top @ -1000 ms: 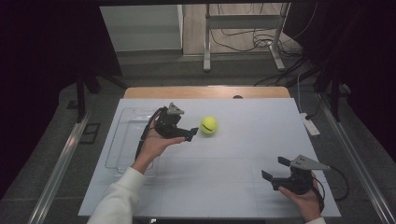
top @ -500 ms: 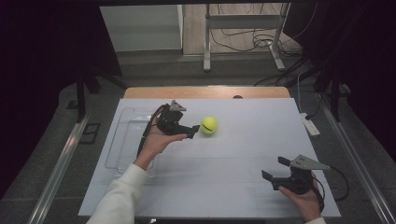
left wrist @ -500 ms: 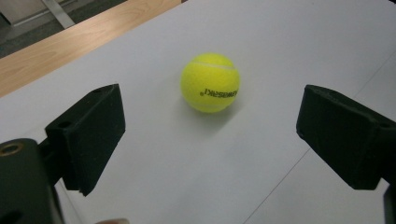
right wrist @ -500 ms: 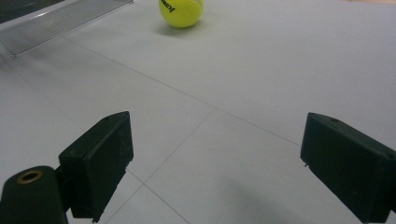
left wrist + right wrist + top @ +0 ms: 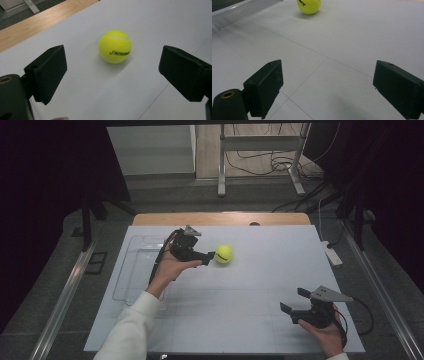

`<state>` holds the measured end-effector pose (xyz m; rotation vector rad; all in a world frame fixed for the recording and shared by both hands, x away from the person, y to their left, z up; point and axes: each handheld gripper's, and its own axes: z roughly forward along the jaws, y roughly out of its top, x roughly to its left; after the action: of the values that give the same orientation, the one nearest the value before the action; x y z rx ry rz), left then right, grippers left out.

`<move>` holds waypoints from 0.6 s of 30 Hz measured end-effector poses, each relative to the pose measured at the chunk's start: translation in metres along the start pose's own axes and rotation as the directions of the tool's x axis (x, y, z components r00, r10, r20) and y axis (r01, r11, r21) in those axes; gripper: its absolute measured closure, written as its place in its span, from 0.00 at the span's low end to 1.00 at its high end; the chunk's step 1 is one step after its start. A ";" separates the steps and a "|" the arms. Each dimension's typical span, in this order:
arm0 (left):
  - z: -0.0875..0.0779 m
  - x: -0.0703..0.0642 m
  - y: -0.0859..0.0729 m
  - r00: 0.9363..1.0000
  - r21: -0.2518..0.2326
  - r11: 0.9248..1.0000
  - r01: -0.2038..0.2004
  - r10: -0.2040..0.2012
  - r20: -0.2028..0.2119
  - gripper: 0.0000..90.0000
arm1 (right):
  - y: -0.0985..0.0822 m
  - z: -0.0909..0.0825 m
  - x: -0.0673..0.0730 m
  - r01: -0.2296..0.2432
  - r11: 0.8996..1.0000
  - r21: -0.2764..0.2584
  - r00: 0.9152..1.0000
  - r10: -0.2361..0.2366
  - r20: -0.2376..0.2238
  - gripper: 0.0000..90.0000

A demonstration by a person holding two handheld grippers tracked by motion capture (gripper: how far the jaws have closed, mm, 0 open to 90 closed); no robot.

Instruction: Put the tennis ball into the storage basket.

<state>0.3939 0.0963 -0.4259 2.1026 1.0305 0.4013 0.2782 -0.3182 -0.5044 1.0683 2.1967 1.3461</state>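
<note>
The yellow tennis ball (image 5: 223,254) lies on the white table (image 5: 250,320), just right of the clear tray (image 5: 131,270). The left gripper (image 5: 210,256) sits just beside the ball, jaws spread wide, not touching it. The right gripper (image 5: 294,302) rests well apart from the ball, jaws wide, holding nothing.

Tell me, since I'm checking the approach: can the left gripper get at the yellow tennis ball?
Probably yes: the left gripper is open, the yellow tennis ball sits just ahead, with bare white table between.
</note>
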 end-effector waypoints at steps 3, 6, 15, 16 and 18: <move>0.002 0.000 0.002 1.000 0.002 1.000 0.004 -0.004 0.000 0.10 | 0.000 0.000 0.000 0.000 1.000 0.000 1.000 0.000 -0.001 0.11; 0.005 0.001 0.004 1.000 0.005 1.000 0.007 -0.007 0.004 0.10 | 0.000 0.000 0.000 0.000 1.000 0.000 1.000 0.000 -0.002 0.11; 0.015 0.001 0.006 1.000 0.024 1.000 0.011 -0.012 0.012 0.10 | 0.000 0.000 -0.001 -0.001 1.000 -0.003 1.000 0.001 -0.004 0.11; 0.016 0.001 0.006 1.000 0.025 1.000 0.012 -0.013 0.014 0.10 | 0.000 0.000 -0.001 -0.002 1.000 -0.003 1.000 0.002 -0.004 0.11; 0.018 0.001 0.007 1.000 0.026 1.000 0.017 -0.017 0.016 0.09 | 0.000 0.000 -0.001 -0.002 1.000 -0.003 1.000 0.002 -0.004 0.11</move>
<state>0.4081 0.0853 -0.4331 2.1154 1.0482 0.3635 0.2784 -0.3188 -0.5043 1.0679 2.1960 1.3537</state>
